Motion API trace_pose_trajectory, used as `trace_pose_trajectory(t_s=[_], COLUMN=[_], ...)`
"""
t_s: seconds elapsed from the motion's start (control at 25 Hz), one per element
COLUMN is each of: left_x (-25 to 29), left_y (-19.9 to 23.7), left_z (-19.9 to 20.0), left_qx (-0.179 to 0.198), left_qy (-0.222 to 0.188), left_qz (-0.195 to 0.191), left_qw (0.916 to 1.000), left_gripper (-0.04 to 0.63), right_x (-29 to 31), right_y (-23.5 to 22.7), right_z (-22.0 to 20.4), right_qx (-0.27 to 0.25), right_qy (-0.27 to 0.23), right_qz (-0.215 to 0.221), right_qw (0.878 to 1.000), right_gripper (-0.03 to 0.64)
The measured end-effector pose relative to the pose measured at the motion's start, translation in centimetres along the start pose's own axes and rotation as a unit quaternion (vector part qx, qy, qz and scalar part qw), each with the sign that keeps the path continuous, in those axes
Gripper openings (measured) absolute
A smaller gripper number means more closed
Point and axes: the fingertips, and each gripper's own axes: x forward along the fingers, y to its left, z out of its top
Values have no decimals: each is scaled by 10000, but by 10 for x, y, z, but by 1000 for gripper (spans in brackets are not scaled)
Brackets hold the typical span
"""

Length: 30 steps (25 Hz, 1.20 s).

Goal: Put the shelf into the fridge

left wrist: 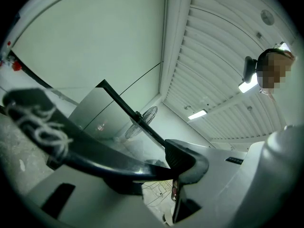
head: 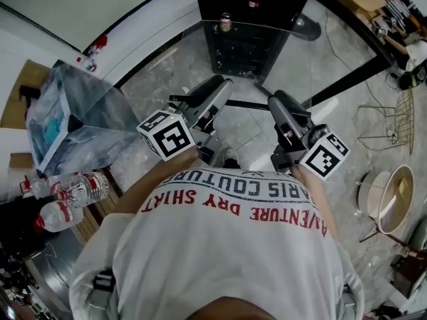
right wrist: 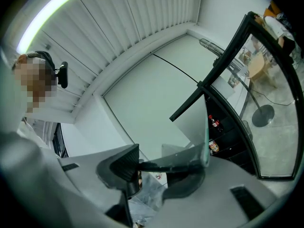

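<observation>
Shelf (head: 247,104) is not in yet. You hold it level out front, its near dark rim clamped by both tongs: left tongs (head: 221,89) and right tongs (head: 279,105) each closed on that rim, nothing loose. Fridge (head: 250,19) stands ahead of the tongs, bottle and can showing inside. Still to do, as I judge it: close the gap, line up, slide in, release.

Cluttered workroom or test studio: marble-tiled floor (head: 337,145), black drinks fridge (head: 245,45), stray water bottles (head: 80,189), slatted ceiling (left wrist: 223,46) with strip lights (left wrist: 197,114).
</observation>
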Motion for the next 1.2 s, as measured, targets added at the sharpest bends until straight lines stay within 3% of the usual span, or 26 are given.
trace_pose_trajectory(t_s=[0.6,1.2], left_x=[52,89], left_y=[30,81], left_z=[26,46], left_qx=[214,46], left_qy=[30,163], left_qz=[108,122], left_qw=[9997,9998], left_gripper=[169,170], right_x=[38,86], right_y=[-45,-84], right_z=[33,47], right_qx=[22,8], right_qy=[29,89], right_qz=[111,-48], right_qw=[9999,9999], right_gripper=[158,158])
